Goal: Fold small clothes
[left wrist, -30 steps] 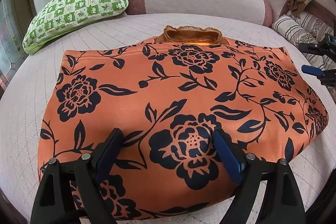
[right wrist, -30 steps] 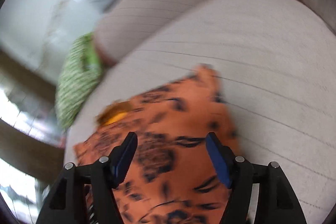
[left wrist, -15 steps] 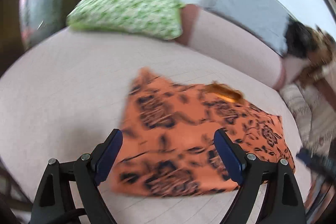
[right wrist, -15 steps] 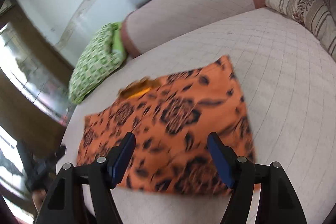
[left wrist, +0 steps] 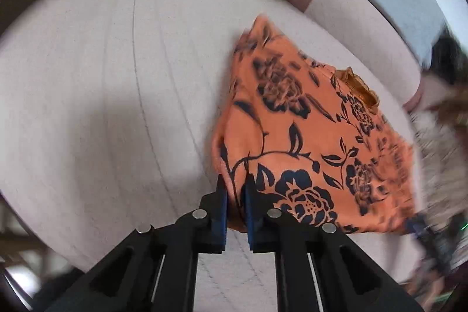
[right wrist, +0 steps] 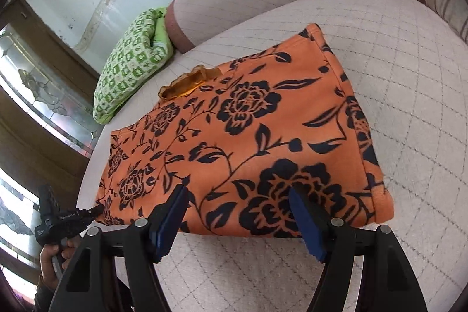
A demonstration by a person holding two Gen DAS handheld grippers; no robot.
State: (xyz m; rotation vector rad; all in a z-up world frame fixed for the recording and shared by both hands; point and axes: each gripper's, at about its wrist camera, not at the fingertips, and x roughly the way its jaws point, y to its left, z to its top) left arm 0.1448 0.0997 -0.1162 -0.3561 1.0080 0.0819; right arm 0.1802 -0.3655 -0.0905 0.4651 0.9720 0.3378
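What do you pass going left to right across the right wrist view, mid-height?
Glass door panel → green checked pillow → orange flowered garment → bare quilted bed cover. The striped pillow sits higher up at the right, so I left it out.

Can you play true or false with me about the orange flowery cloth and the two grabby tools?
1. The left tool pinches the cloth at a near corner. True.
2. The right tool is clamped shut. False: its jaws stand open over the near edge.
3. The cloth has black flowers. True.
4. The green pillow lies on the cloth. False: it lies apart, by the backrest.
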